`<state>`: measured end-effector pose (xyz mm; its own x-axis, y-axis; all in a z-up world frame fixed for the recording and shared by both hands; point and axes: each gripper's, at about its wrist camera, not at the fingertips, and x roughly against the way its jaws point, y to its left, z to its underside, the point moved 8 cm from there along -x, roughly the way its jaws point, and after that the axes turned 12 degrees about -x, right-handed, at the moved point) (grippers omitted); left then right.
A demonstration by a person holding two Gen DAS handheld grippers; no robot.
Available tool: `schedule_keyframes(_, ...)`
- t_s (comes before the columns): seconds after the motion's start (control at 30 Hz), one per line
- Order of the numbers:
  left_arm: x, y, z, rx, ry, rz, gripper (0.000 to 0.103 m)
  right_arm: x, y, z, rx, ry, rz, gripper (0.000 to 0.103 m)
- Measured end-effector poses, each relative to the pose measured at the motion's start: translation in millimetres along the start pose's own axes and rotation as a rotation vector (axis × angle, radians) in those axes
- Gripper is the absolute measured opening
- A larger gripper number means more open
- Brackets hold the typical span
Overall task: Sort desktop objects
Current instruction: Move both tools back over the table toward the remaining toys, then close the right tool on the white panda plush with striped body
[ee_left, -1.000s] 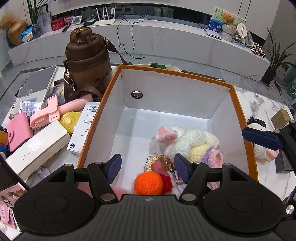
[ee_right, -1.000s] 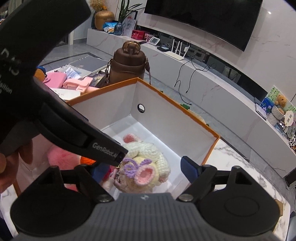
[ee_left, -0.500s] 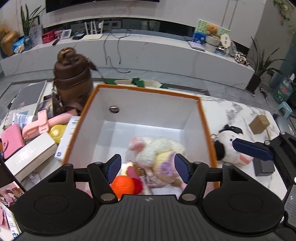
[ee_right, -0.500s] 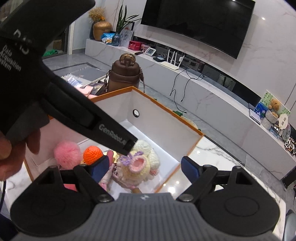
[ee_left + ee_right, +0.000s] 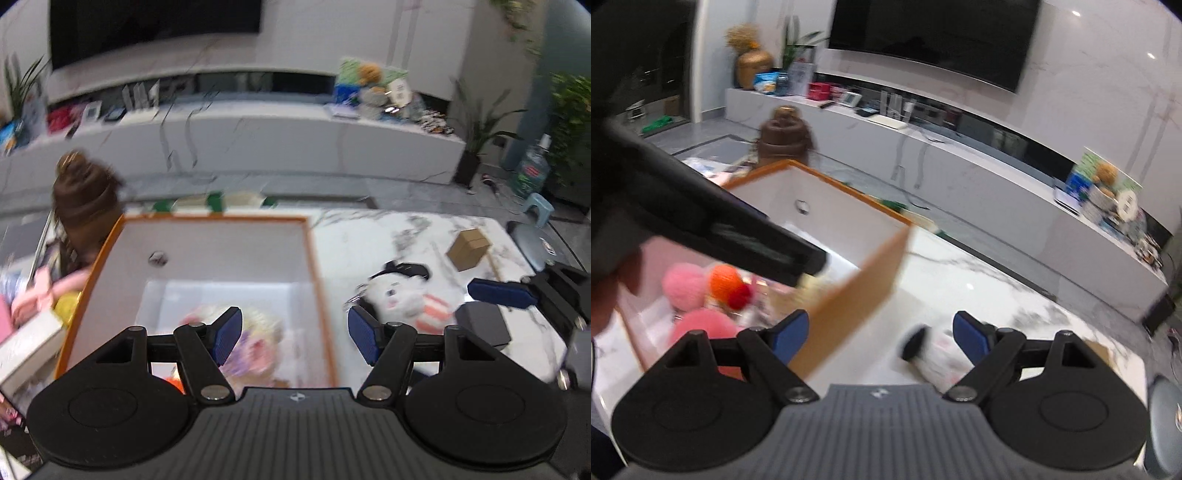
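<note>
An orange-rimmed white box (image 5: 216,220) holds a crocheted plush (image 5: 255,332), an orange ball (image 5: 723,281) and pink pompoms (image 5: 683,284). My left gripper (image 5: 294,334) is open and empty above the box's right wall. A white plush with a black cap (image 5: 400,295) lies on the marble table right of the box; it also shows in the right wrist view (image 5: 936,356). My right gripper (image 5: 881,334) is open and empty, high over the box's right wall and that plush.
A brown bottle (image 5: 86,197) stands left of the box, with pink items (image 5: 40,291) and a white carton (image 5: 27,341) beside it. A small cardboard box (image 5: 469,248) and a dark grey box (image 5: 484,326) sit on the table (image 5: 373,236) at the right.
Both grippers have risen and swung right, from over the box's inside to over its right wall and the table. Both stay open. The frames are now blurred.
</note>
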<state>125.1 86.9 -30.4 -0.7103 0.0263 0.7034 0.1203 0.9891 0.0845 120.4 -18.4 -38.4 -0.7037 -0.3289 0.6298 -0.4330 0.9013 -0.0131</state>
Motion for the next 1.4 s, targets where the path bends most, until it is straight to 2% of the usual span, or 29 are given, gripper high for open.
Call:
schedule_keyframes(0.1,-1.1,-19.3,-5.7,-0.030,-0.022,0.016,0.078,-1.0,-37.7,2.5,-0.082,-0.001,0.054,0.086)
schedule_keyframes(0.3,-17.0,-47.4,-4.3,-0.057,-0.001,0.066,0.078,-9.5,-94.3,14.0,-0.164,0.028,0.126,0.086)
schedule_keyframes(0.63,-39.7,-95.2,1.3,-0.036,0.022,0.142,0.079,-15.1,-158.8,35.3,-0.259,0.057,0.192,0.086)
schedule_keyframes(0.8,-50.7,-101.2,11.6,-0.032,0.086,0.151,0.079,-32.0,-147.2,38.6,-0.212,0.064,0.078,0.086)
schedule_keyframes(0.93,-45.0,-98.8,18.9,-0.043,0.087,0.148,0.078,-51.3,-127.7,34.0,-0.175,0.065,0.006,0.086)
schedule_keyframes(1.03,-42.5,-92.7,24.0,-0.070,0.096,0.092,0.077,-69.0,-116.7,33.7,-0.169,0.080,-0.037,0.086)
schedule_keyframes(1.13,-43.9,-85.7,26.9,-0.087,0.110,0.075,0.077,-85.6,-109.0,35.7,-0.169,0.110,-0.059,0.086)
schedule_keyframes(1.23,-40.9,-79.2,27.4,-0.065,0.114,0.103,0.077,-100.4,-100.7,38.6,-0.150,0.141,-0.066,0.086)
schedule_keyframes(1.4,-34.8,-80.4,30.1,-0.115,0.114,0.096,0.078,-123.4,-85.0,46.1,-0.102,0.192,-0.033,0.086)
